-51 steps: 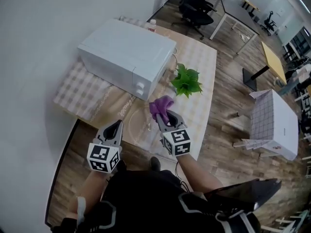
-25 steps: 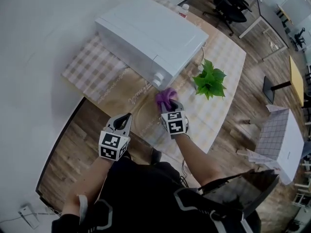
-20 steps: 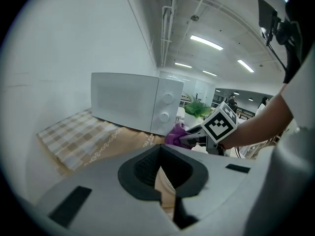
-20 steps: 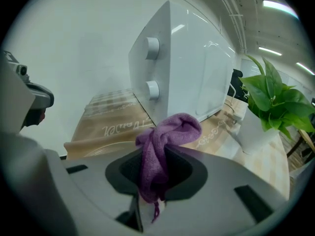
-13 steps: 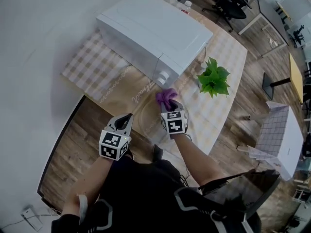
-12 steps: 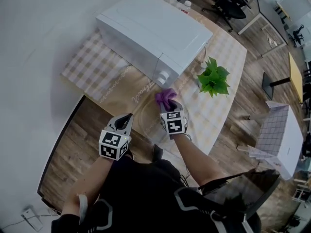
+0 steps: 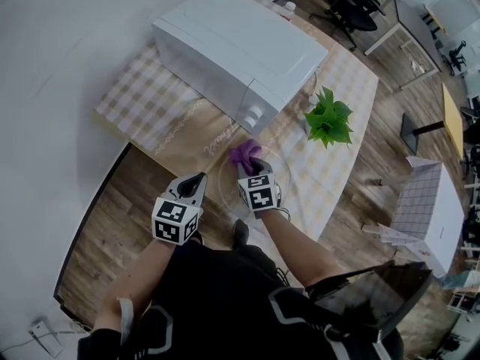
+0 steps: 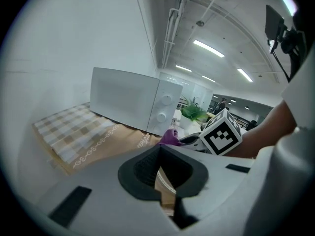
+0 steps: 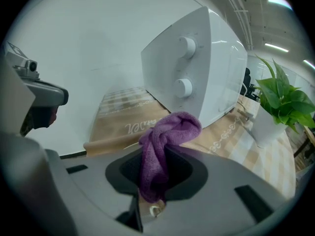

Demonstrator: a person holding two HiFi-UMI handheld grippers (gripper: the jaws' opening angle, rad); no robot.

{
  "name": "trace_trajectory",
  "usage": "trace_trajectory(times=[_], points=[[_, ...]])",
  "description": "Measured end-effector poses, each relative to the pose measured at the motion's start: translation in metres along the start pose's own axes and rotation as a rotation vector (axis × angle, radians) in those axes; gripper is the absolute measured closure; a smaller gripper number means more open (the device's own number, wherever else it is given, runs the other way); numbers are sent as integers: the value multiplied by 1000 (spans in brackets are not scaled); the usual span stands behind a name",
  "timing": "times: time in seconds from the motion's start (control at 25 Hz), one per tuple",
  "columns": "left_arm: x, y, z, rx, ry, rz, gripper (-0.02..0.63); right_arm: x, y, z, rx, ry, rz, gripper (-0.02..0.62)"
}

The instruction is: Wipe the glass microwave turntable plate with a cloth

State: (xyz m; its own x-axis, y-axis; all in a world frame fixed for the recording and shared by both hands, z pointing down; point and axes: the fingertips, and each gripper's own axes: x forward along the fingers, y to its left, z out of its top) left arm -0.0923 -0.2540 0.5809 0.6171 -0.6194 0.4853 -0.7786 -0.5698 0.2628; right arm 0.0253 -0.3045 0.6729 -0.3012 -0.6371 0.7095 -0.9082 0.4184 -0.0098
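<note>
Presently, left hand-held gripper (image 7: 196,178): jaws together, nothing between them; held at the near edge of the desk (image 7: 176,130), just left of the glass turntable plate (image 7: 223,187).
Desk: covered with a brown runner and a checked cloth; carries the items listed below.
Glass turntable plate: lies flat on the desk in front of the microwave (image 7: 240,51), beneath the right hand-held gripper (image 7: 247,169).
Right hand-held gripper: jaws clamped on the purple cloth (image 7: 244,154); positioned above the plate.
Purple cloth: bunched, protrudes beyond the jaw tips over the far part of the plate; contact with the glass cannot be confirmed.
Microwave: white, door closed, two knobs on the side facing the plate.
Potted plant (image 7: 328,118): green, right of the microwave, apart from the plate.
</note>
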Motion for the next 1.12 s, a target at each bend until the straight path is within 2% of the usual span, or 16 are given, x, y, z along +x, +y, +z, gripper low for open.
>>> trace_trajectory(times=[0.84,0.96,1.12], points=[[-28,5,10,-6,-70,67,604,-11,75,-7,34,33,139,508],[-27,0,12,-4,-73,60,604,-17,80,-4,35,20,168,508],[-26,-5,19,-14,-97,73,604,-33,68,8,69,-34,161,508]])
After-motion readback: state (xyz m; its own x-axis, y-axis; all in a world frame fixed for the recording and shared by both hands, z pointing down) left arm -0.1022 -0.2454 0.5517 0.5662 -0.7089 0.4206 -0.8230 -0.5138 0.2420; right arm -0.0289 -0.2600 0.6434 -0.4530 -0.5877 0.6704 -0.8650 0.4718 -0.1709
